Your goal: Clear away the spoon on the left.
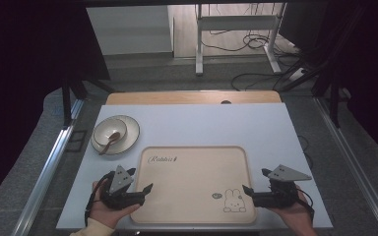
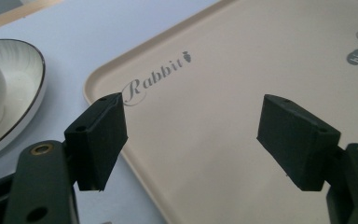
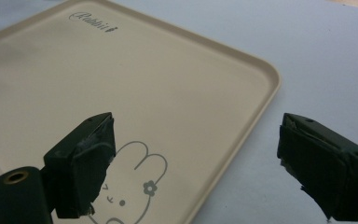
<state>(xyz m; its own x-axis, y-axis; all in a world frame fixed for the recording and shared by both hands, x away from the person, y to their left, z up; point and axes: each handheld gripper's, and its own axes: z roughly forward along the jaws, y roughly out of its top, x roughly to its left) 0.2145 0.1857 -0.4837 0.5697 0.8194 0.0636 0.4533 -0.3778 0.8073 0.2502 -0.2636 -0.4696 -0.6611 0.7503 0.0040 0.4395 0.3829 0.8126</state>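
Observation:
A beige tray point(image 1: 192, 206) with a "Rabbit" word and a bunny drawing lies on the pale blue table top. My left gripper point(image 1: 142, 184) hovers at the tray's left edge, jaws wide open and empty. In the left gripper view the tray's corner point(image 2: 95, 79) lies between and beyond the left gripper point(image 2: 191, 135). My right gripper point(image 1: 253, 182) sits at the tray's right edge, open with nothing between its jaws. In the right gripper view the tray's right rim point(image 3: 256, 107) runs between the jaws of the right gripper point(image 3: 196, 158), with the bunny drawing point(image 3: 130, 186) near the left jaw.
A white plate point(image 1: 130, 135) at the table's left holds a small bowl point(image 1: 109, 130) with a brown spoon point(image 1: 109, 141) in it; the plate point(image 2: 23, 88) also appears in the left gripper view. A wooden strip point(image 1: 192, 97) runs along the far edge. Beyond stand desk legs point(image 1: 199, 44) and cables.

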